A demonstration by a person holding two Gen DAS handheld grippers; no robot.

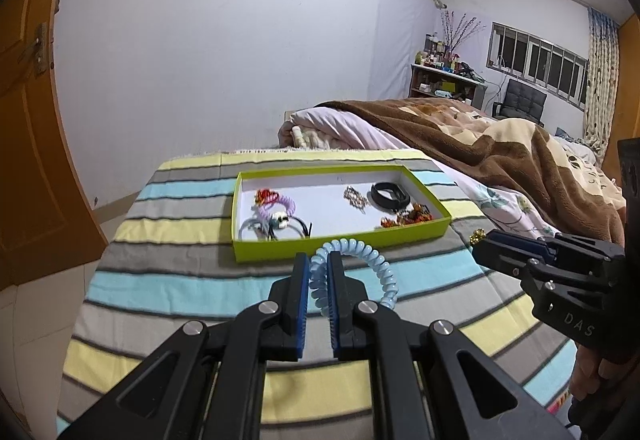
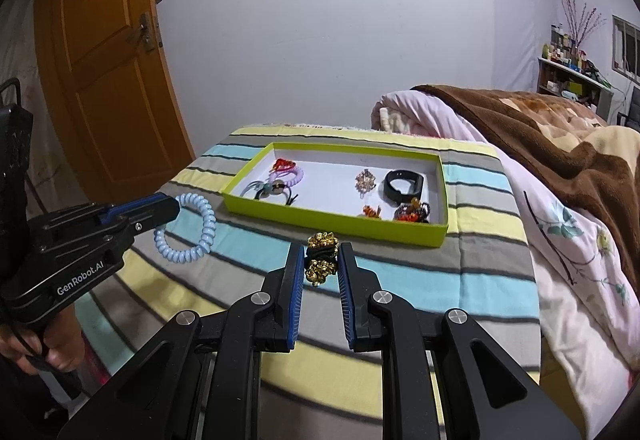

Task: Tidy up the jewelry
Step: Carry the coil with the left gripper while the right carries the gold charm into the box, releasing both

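Observation:
A lime-green tray [image 1: 340, 242] [image 2: 320, 218] sits on the striped cloth, with hair ties, a black band [image 1: 390, 195] [image 2: 404, 186], a brooch and amber pieces in it. My left gripper [image 1: 319, 260] is shut on a pale blue spiral hair tie [image 1: 376, 264] [image 2: 192, 226], held just in front of the tray's near wall. My right gripper [image 2: 322, 250] is shut on a gold bead bracelet with black cord [image 2: 320, 258], also just in front of the tray. In the left wrist view the right gripper [image 1: 486, 244] shows at right with gold beads [image 1: 477, 236] at its tip.
The striped cloth [image 1: 180, 280] covers a raised surface beside a bed with a brown blanket [image 1: 500, 144] and pink quilt [image 2: 560, 240]. An orange door [image 2: 108, 80] stands at the left. A shelf and a chair are far back right.

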